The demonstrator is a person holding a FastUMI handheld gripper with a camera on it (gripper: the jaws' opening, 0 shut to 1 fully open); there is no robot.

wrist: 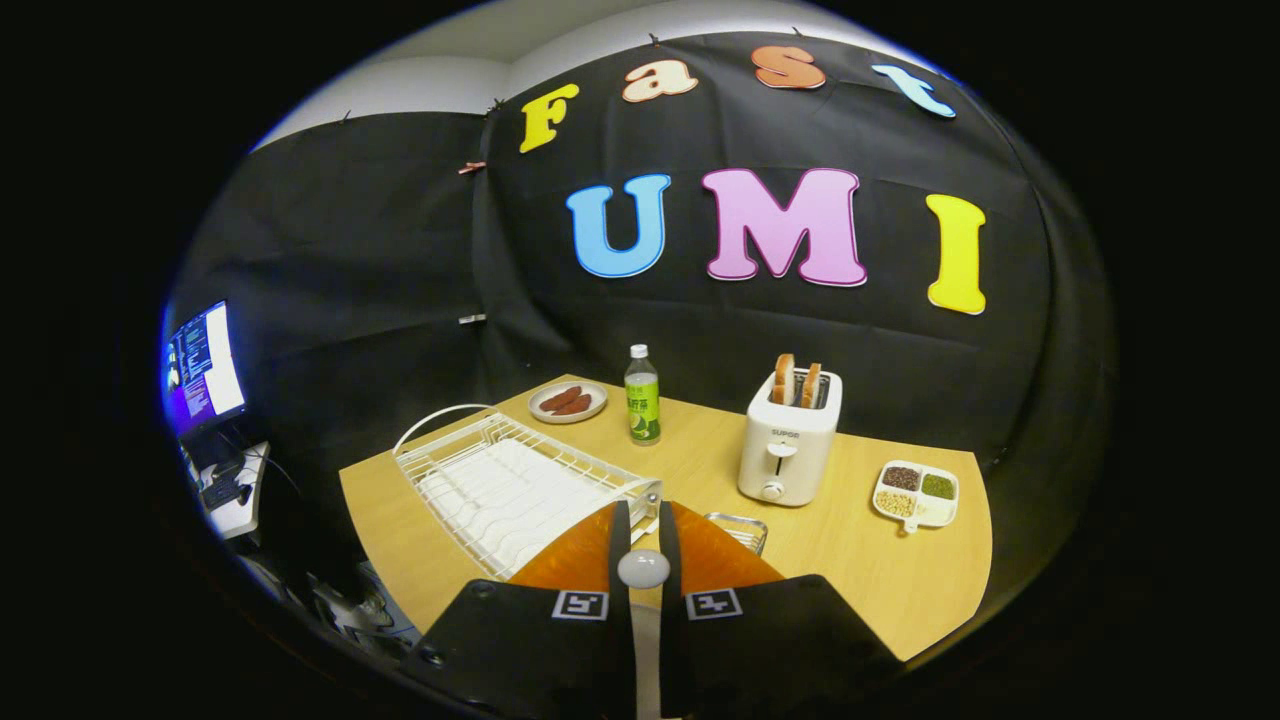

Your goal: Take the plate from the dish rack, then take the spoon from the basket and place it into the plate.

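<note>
Spoon (643, 568) over orange plate (560, 555)
We are clamping its upright handle between gripper (643, 530) fingers, beside the empty rack (510, 485).

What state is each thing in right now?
hand-held gripper: shut on spoon
spoon: gripped between the fingers, over the plate
plate: out of the rack, on the table
dish rack: empty
toaster: two slices sticking up
bottle: upright, capped
monitor: lit
</note>
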